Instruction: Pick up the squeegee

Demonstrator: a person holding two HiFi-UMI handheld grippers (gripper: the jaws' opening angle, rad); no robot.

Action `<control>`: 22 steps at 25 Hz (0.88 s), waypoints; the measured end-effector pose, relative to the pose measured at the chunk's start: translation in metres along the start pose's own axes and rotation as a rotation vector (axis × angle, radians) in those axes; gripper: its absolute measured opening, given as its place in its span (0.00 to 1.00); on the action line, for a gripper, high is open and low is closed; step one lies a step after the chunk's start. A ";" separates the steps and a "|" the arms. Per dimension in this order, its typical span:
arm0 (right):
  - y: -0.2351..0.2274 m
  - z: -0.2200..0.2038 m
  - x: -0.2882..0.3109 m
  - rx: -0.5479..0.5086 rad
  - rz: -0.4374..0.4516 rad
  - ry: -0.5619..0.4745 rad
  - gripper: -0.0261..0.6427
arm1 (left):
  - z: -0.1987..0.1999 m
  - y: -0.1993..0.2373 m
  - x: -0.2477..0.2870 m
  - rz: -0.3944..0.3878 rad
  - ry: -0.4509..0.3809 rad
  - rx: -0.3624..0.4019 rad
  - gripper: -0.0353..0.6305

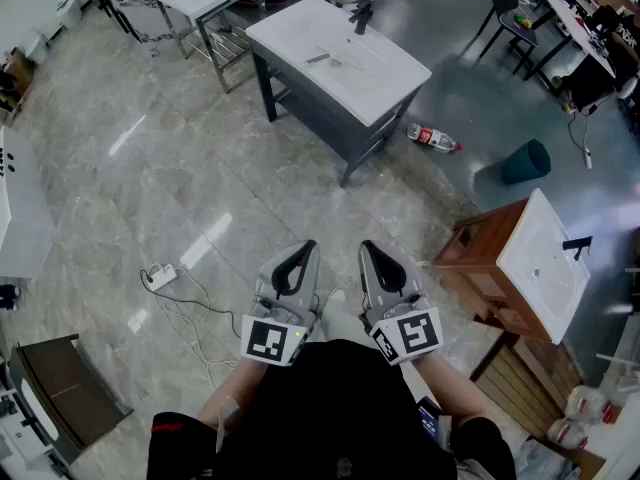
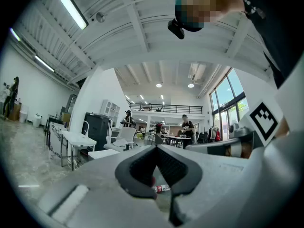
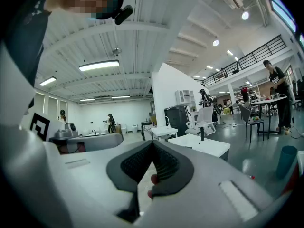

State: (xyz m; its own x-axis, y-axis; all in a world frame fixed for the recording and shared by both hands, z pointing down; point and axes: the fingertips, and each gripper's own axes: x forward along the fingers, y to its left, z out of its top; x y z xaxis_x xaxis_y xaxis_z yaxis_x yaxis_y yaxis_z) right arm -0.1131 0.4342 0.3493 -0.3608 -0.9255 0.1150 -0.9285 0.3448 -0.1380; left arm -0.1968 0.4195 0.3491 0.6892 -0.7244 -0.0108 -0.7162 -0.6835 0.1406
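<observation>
A small grey flat tool (image 1: 319, 58), possibly the squeegee, lies on the white top of a dark-framed sink cabinet (image 1: 385, 73) across the floor, far ahead of both grippers. My left gripper (image 1: 307, 247) and right gripper (image 1: 368, 246) are side by side close to the person's body, pointing level toward that cabinet. Both are shut with nothing between the pads. In the left gripper view the left gripper (image 2: 156, 147) shows its tips meeting. The right gripper (image 3: 152, 144) looks the same in its own view, with the white cabinet top (image 3: 209, 146) beyond it.
A plastic bottle (image 1: 433, 138) and a teal bin (image 1: 525, 161) lie on the floor right of the cabinet. A wooden vanity with a white basin (image 1: 535, 263) stands at the right. A power strip with cable (image 1: 160, 276) lies at the left, a dark tray (image 1: 60, 388) at lower left.
</observation>
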 end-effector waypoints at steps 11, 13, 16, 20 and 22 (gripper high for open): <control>0.045 -0.005 0.002 -0.026 0.029 0.013 0.04 | 0.000 0.021 -0.033 0.032 0.009 -0.010 0.06; 0.049 -0.003 0.003 -0.030 0.025 0.005 0.04 | 0.003 0.023 -0.036 0.028 -0.001 -0.004 0.06; 0.056 -0.002 0.004 -0.037 0.026 -0.007 0.04 | 0.005 0.025 -0.041 0.026 -0.011 -0.004 0.06; 0.071 -0.004 0.009 -0.054 0.038 -0.013 0.04 | 0.008 0.031 -0.052 0.027 -0.021 0.012 0.06; 0.077 -0.003 0.011 -0.063 0.042 -0.020 0.04 | 0.010 0.036 -0.057 0.031 -0.026 0.016 0.06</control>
State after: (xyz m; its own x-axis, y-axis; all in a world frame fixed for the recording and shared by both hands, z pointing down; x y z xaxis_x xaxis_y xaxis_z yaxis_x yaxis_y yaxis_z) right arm -0.1888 0.4507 0.3426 -0.3983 -0.9128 0.0909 -0.9165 0.3919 -0.0803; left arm -0.2629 0.4350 0.3444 0.6635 -0.7474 -0.0329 -0.7392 -0.6618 0.1251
